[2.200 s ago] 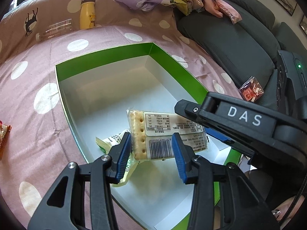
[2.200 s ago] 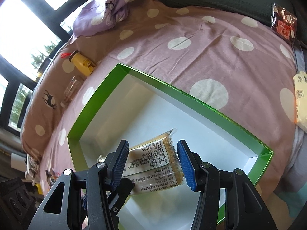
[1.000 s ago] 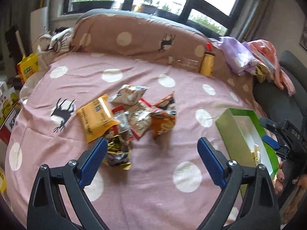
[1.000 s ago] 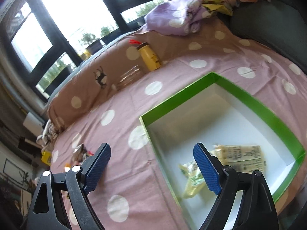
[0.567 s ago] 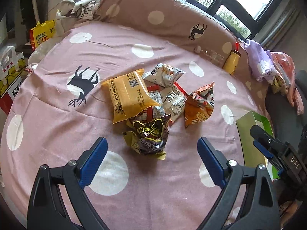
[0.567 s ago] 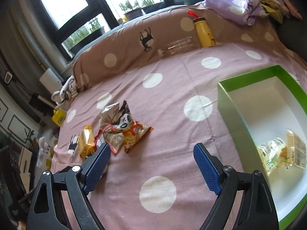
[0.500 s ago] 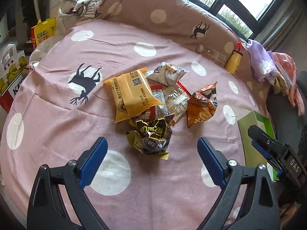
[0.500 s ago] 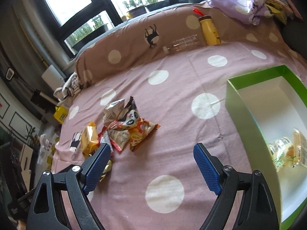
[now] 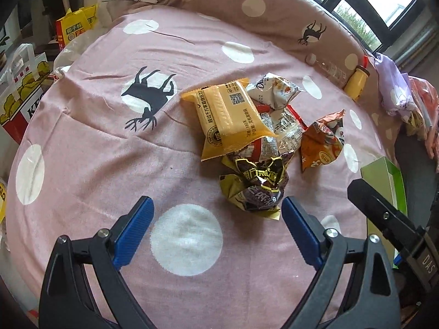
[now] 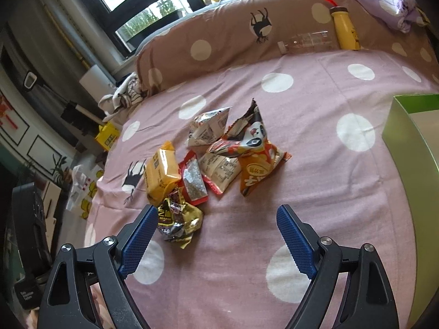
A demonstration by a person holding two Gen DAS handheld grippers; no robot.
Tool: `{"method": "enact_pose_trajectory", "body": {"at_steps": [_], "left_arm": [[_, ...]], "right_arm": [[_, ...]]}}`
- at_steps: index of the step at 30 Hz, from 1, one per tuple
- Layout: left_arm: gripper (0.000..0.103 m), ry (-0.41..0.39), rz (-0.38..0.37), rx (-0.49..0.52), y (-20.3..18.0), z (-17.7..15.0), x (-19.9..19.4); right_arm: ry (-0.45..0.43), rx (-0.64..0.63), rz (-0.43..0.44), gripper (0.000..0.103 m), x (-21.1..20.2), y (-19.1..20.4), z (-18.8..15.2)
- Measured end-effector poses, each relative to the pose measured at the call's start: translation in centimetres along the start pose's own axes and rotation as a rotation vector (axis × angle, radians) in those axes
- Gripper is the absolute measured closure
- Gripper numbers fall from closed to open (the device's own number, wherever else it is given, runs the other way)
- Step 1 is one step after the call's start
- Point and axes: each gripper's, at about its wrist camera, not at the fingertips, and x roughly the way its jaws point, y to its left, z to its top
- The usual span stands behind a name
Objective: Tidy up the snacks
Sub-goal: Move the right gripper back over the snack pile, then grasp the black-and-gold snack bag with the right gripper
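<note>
A pink bedspread (image 9: 109, 164) with white dots and deer prints covered the bed and carried everything below. A green box (image 10: 406, 148) stood at the right edge of the bedspread, well apart from the snacks. The left claw (image 9: 216, 227) hung above the bedspread with its blue pads spread wide and nothing between them; a dark crumpled packet (image 9: 255, 183) lay just beyond its right pad. The right claw (image 10: 216, 235) was likewise spread wide and empty, its left pad just beside that same packet (image 10: 178, 219). The snack pile lay in the middle of the bedspread: a yellow packet (image 9: 230, 115) lay on top of the others, an orange bag (image 9: 323, 142) sat at the right side, and a white bag (image 9: 274, 90) lay at the far side. A yellow bottle (image 10: 345, 30) stood against the brown dotted bolster (image 10: 219, 35).
</note>
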Motion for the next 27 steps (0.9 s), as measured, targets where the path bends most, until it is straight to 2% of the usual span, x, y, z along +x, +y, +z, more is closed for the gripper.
{"method": "enact_pose_trajectory", "body": {"at_steps": [6,12,15,19,21,24,25,26,27], "left_arm": [[0.008,0.004,-0.035,0.000,0.0,0.1,0.1],[0.009,-0.062,-0.056,0.008,-0.1,0.4,0.7],[0.011,-0.042,-0.070,0.012,-0.3,0.7,1.7],[0.031,0.032,-0.111,-0.009,-0.6,0.7,3.8],[0.032,0.047,-0.125,0.002,-1.0,0.6,4.3],[0.033,0.067,-0.152,0.004,-1.7,0.4,4.6],[0.039,0.080,-0.172,0.006,-1.9,0.3,4.8],[0.047,0.085,-0.176,0.016,-2.2,0.1,4.9],[0.054,0.092,-0.182,0.031,-2.5,0.0,4.9]], "right_arm": [[0.058,0.020,0.091,0.015,1.5,1.1,0.4],[0.139,0.024,0.167,0.015,4.4,2.2,1.4],[0.182,0.033,0.233,0.018,6.3,2.5,1.7],[0.220,0.056,0.257,0.029,8.4,2.3,1.4],[0.245,0.095,0.279,0.035,9.4,1.7,1.1],[0.246,0.120,0.314,0.038,9.5,0.8,1.1],[0.247,0.127,0.328,0.040,9.4,0.6,1.1],[0.255,0.131,0.342,0.047,9.4,0.4,1.1],[0.265,0.130,0.338,0.050,9.5,0.3,0.9]]}}
